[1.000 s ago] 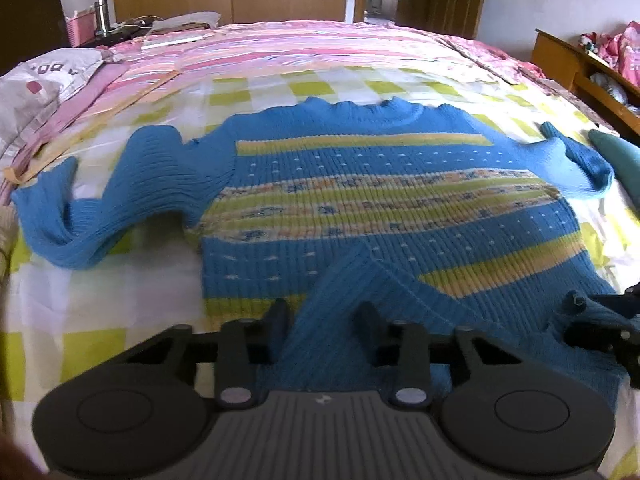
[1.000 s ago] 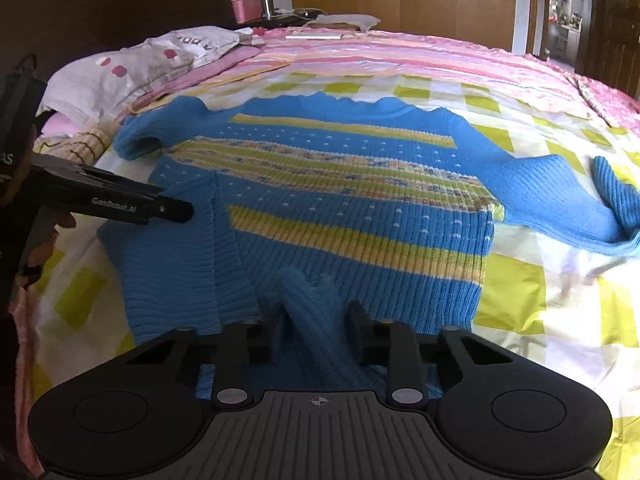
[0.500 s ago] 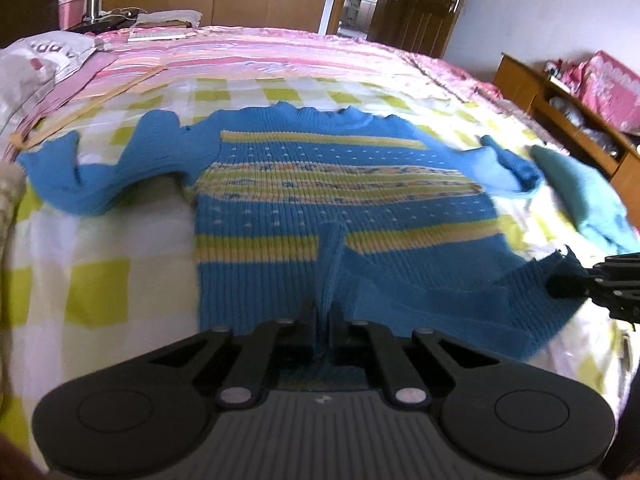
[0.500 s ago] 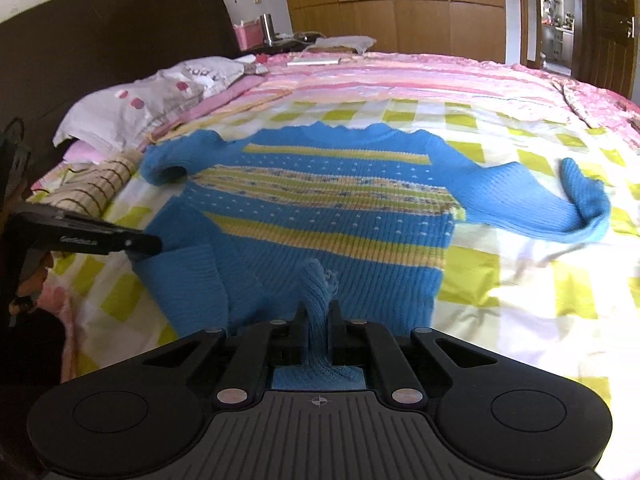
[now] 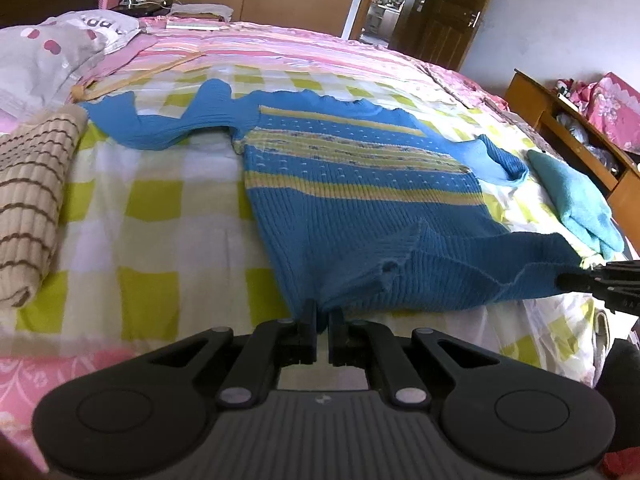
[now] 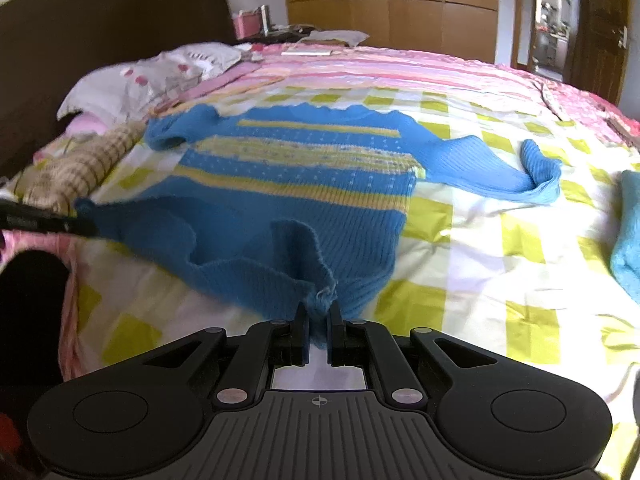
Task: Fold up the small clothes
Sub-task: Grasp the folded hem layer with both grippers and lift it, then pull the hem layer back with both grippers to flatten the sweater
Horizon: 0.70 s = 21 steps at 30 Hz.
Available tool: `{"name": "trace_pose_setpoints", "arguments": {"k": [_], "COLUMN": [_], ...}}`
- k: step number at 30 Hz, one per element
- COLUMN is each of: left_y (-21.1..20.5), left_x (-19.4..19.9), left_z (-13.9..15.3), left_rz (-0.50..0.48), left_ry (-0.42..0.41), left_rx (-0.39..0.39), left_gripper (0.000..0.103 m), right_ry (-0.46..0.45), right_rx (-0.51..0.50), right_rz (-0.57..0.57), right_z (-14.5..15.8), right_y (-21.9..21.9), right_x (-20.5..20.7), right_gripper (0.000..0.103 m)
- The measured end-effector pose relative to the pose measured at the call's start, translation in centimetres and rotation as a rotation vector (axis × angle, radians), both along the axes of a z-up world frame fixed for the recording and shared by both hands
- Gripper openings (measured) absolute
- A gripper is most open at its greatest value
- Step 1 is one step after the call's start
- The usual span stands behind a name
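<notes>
**Blue sweater held by its hem between two grippers over a bed**

A blue knitted sweater [image 5: 360, 184] with yellow stripes is spread on a bed covered by a yellow-and-white checked sheet [image 5: 152, 216]. The neckline lies toward the far side of the bed and both sleeves are stretched outward. The hem nearest the cameras is lifted off the sheet and drawn up into folds.

The left gripper [image 5: 323, 320] is seen from its own wrist camera, angled downward toward the bed. Its jaws are closed to a narrow slit, and a bunch of the sweater's hem is pinched between them. In the same view, the tip of the right gripper [image 5: 576, 280] enters from the right edge, and the other corner of the hem is clamped there, so the hem is pulled taut between the two tools.

From the right wrist camera, the right gripper [image 6: 319, 316] is likewise tilted downward, with its jaws nearly together and a frayed tuft of blue knit caught between them. The left gripper [image 6: 76, 226] is seen as a dark bar at the left edge, touching the far corner of the hem; that part of the picture is blurred.

A folded teal garment [image 5: 576, 200] lies on the sheet just beyond the sweater's right sleeve. A beige striped cloth [image 5: 32, 200] and a grey spotted pillow [image 5: 52, 56] rest at the left, near the headboard. A pink striped cover [image 5: 280, 52] is laid across the far half of the bed.
</notes>
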<state>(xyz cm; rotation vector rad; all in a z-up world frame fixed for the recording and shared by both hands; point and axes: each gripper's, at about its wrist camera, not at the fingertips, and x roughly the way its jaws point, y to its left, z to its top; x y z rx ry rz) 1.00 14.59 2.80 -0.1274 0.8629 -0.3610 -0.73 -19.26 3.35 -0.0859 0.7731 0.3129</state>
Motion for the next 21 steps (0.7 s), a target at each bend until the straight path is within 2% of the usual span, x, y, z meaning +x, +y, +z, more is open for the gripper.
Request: {"name": "trace_pose_setpoints", "arguments": {"k": [6, 12, 14, 18, 21], "left_y": [-0.2, -0.4, -0.9, -3.5, -5.6], "left_x": [-1.6, -2.3, -2.1, -1.2, -0.7], "left_z": [0.7, 2.1, 2.2, 1.3, 0.2], "left_rz": [-0.021, -0.008, -0.012, -0.051, -0.112], "left_ry": [-0.008, -0.048, -0.061, -0.081, -0.082], "left_rx": [0.023, 0.016, 0.019, 0.109, 0.179], "left_gripper": [0.012, 0.012, 0.016, 0.022, 0.034], "right_ry": [0.007, -0.007, -0.023, -0.042, -0.044], "right_rx": [-0.069, -0.073, -0.087, -0.085, -0.062], "right_rz": [0.021, -0.014, -0.008, -0.02, -0.041], "right_z": [-0.6, -0.1, 0.3, 0.6, 0.9], "right_y": [0.0, -0.5, -0.3, -0.5, -0.8], "right_x": [-1.1, -2.1, -2.5, -2.9, -2.7], "right_gripper": [0.007, 0.012, 0.012, 0.017, 0.017]}}
